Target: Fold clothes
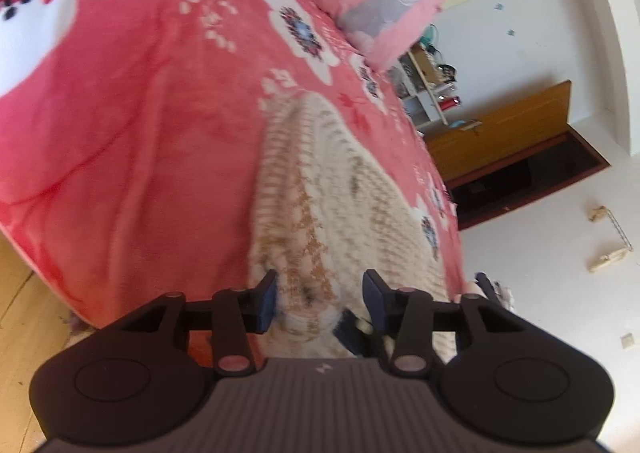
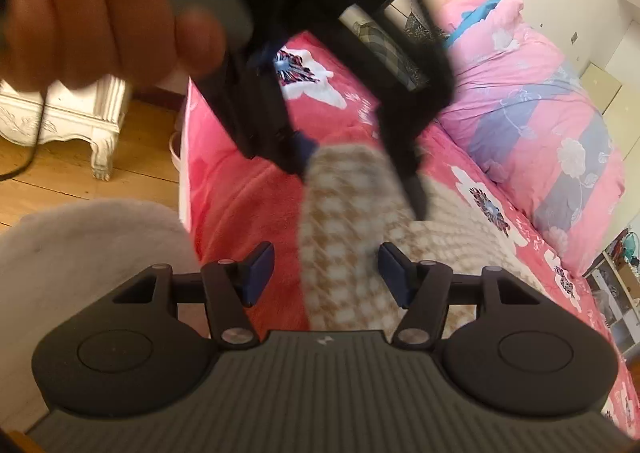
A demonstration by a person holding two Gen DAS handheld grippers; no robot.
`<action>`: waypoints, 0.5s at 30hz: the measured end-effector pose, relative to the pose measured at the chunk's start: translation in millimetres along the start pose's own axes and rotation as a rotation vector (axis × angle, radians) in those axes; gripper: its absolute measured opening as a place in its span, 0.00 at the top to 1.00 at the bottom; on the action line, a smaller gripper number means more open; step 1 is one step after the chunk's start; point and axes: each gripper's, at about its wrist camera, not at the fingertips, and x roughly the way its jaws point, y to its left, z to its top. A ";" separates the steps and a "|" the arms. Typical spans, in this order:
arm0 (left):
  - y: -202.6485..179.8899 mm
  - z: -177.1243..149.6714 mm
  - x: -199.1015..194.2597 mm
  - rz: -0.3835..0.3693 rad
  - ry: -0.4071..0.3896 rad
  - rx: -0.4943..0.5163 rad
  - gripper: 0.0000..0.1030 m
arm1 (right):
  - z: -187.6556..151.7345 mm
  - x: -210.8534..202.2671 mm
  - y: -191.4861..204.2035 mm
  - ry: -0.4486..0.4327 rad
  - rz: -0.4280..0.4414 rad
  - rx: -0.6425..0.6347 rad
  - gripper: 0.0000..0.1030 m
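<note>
A cream and tan knitted sweater lies on the red flowered bedspread, near the bed's edge. My left gripper stands half open over its near end, with a raised fold of knit between the pads, which do not visibly press on it. In the right wrist view the sweater runs as a ridge from my right gripper up to the left gripper, which a hand holds. The right gripper is open and straddles the ridge without touching it.
A pink and grey quilt is heaped at the bed's far side. A white carved cabinet stands on the wooden floor. Something grey and fluffy lies at the near left. A shelf unit and a wooden door stand beyond the bed.
</note>
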 end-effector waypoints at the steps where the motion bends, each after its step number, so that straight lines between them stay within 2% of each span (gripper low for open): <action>1: -1.9 1.0 1.4 -0.008 0.004 0.006 0.53 | 0.9 3.9 -0.3 0.004 -0.015 0.003 0.43; 2: -3.7 1.9 2.9 -0.017 0.007 0.013 0.50 | 1.4 8.2 -3.2 0.001 -0.029 0.011 0.44; 4: -2.1 4.9 -1.3 -0.046 -0.010 0.002 0.47 | 1.1 10.6 -11.6 -0.006 -0.056 0.059 0.64; 5: 0.5 5.8 -5.7 -0.072 -0.026 -0.015 0.45 | 0.3 10.2 -18.6 -0.008 -0.068 0.094 0.78; 6: 5.3 8.6 -9.9 -0.096 -0.055 -0.045 0.41 | -0.2 7.9 -26.4 -0.013 -0.061 0.137 0.85; 7: 10.2 12.0 -12.9 -0.103 -0.095 -0.076 0.38 | -1.1 5.0 -34.4 -0.019 -0.053 0.184 0.87; 8: 13.9 13.4 -15.6 -0.087 -0.131 -0.096 0.31 | -2.0 1.8 -42.0 -0.028 -0.043 0.232 0.89; 9: 16.3 18.4 -14.8 -0.055 -0.150 -0.106 0.29 | -2.8 -1.5 -49.6 -0.038 -0.032 0.279 0.90; 11: 19.4 29.7 -5.7 -0.022 -0.150 -0.128 0.28 | -4.1 -9.6 -64.1 -0.068 -0.015 0.384 0.90; 15: 29.5 58.2 33.9 -0.148 -0.067 -0.234 0.20 | -3.4 -22.7 -80.1 -0.110 -0.009 0.478 0.91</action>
